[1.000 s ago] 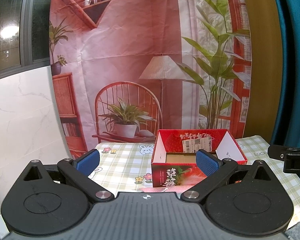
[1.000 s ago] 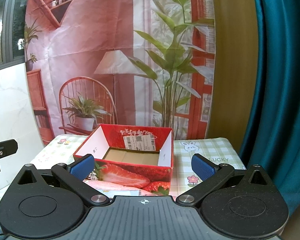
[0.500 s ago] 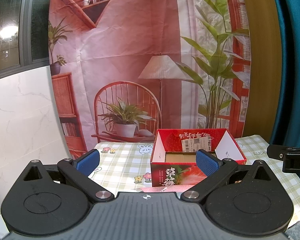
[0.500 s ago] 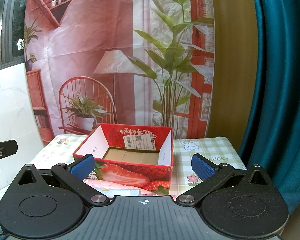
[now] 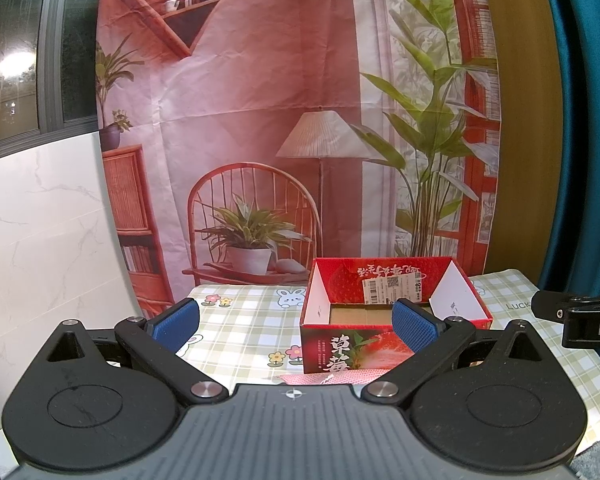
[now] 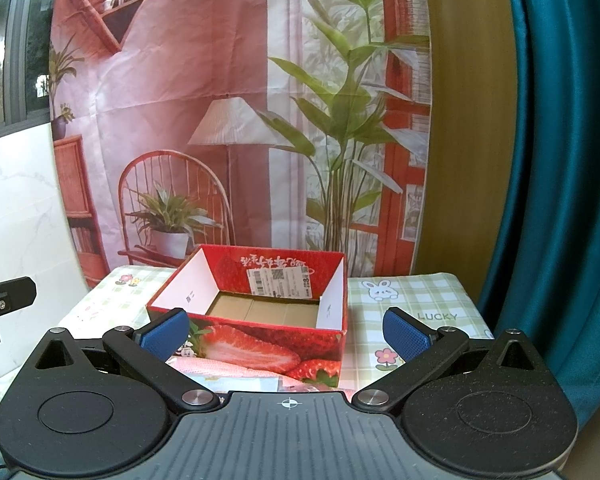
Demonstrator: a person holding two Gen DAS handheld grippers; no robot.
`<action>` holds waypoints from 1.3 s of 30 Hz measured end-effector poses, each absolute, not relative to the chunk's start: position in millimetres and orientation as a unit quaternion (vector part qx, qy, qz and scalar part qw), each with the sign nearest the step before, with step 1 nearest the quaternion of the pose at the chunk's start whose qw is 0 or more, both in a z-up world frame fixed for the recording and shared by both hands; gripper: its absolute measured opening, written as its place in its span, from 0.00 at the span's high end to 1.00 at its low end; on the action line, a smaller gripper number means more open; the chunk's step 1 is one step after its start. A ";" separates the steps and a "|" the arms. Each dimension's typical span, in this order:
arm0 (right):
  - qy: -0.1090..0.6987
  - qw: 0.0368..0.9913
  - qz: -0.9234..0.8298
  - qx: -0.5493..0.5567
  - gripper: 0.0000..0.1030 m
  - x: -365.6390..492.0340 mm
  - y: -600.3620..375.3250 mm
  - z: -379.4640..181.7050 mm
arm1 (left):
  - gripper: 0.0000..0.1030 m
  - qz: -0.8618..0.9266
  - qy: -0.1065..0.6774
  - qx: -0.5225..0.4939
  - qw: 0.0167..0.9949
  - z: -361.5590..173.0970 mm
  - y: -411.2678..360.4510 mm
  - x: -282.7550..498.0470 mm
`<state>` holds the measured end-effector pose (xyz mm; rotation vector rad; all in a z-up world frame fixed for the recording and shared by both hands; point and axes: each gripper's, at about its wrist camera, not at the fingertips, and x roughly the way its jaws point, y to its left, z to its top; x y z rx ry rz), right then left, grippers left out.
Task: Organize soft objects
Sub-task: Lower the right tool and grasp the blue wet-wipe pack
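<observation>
The red strawberry box [image 6: 260,312] stands open and empty on the checked tablecloth [image 6: 416,300], and a pink soft thing [image 6: 220,372] lies flat on the cloth just in front of the box's near wall, touching it or nearly so. The right gripper [image 6: 284,332] hovers with jaws spread wide and holds nothing; the pink thing lies straight ahead and below it, between its two fingers, with the long side running left to right. The left gripper [image 5: 296,324] is also wide and empty, and from it only a small pink edge [image 5: 320,379] is visible, so the right one seems nearer. There is free cloth on both sides of the box, but the table edge at the right is close
</observation>
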<state>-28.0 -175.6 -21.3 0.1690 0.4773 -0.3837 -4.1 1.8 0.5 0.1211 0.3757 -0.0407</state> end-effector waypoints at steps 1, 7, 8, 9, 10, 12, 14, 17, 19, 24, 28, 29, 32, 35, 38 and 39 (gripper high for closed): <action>0.235 0.950 -0.189 0.083 0.00 -28.3 -175.9 -21.9 | 0.00 -0.020 0.187 0.060 0.980 0.5 1.8 -4.1; 0.235 0.950 -0.184 0.093 0.00 -27.9 -177.3 -25.0 | 0.00 -0.028 0.188 0.063 0.980 -5.8 -2.6 -6.5; 0.234 0.950 -0.182 0.096 0.00 -28.4 -177.7 -27.1 | 0.00 -0.030 0.190 0.062 0.979 -7.5 -3.3 -6.3; 0.234 0.950 -0.180 0.099 0.00 -28.2 -178.6 -28.1 | 0.00 -0.030 0.193 0.062 0.979 -9.2 -3.8 -5.9; 0.233 0.951 -0.177 0.103 0.00 -28.5 -179.7 -29.6 | 0.00 -0.031 0.198 0.062 0.978 -10.7 -3.6 -5.1; 0.230 0.951 -0.168 0.117 0.00 -29.2 -183.7 -32.2 | 0.00 -0.028 0.207 0.061 0.976 -15.7 -2.9 -1.2; 0.222 0.952 -0.164 0.131 0.00 -30.1 -188.8 -38.0 | 0.00 -0.026 0.213 0.057 0.975 -19.7 0.1 5.8; 0.200 0.955 -0.155 0.154 0.00 -32.8 -196.9 -50.7 | 0.00 -0.014 0.214 0.043 0.976 -30.0 5.2 13.7; 0.180 0.959 -0.137 0.167 0.00 -34.7 -202.7 -62.0 | 0.00 -0.008 0.211 0.030 0.977 -36.3 8.3 17.6; 0.180 0.955 -0.152 0.178 0.00 -29.7 -215.1 -85.8 | 0.00 0.000 0.201 0.048 0.978 -47.8 5.0 29.3; 0.204 0.954 -0.161 0.148 0.00 -17.0 -213.2 -102.7 | 0.01 -0.010 0.227 0.052 0.972 -60.7 0.8 46.1; 0.211 0.954 -0.153 0.144 0.00 -13.9 -212.5 -107.9 | 0.01 -0.015 0.240 0.045 0.970 -64.7 1.8 51.2; 0.236 0.952 -0.128 0.145 0.00 -1.2 -213.6 -121.1 | 0.10 -0.026 0.287 0.031 0.957 -80.4 4.2 67.2; 0.265 0.945 -0.132 0.135 0.00 8.6 -209.3 -134.6 | 0.12 -0.036 0.323 0.025 0.945 -98.3 6.1 81.5; 0.279 0.943 -0.132 0.127 0.00 15.9 -205.5 -146.6 | 0.13 -0.034 0.345 0.034 0.937 -117.9 7.8 89.9; 0.285 0.941 -0.130 0.131 0.00 18.7 -206.2 -150.2 | 0.13 -0.037 0.353 0.034 0.934 -123.1 8.1 92.9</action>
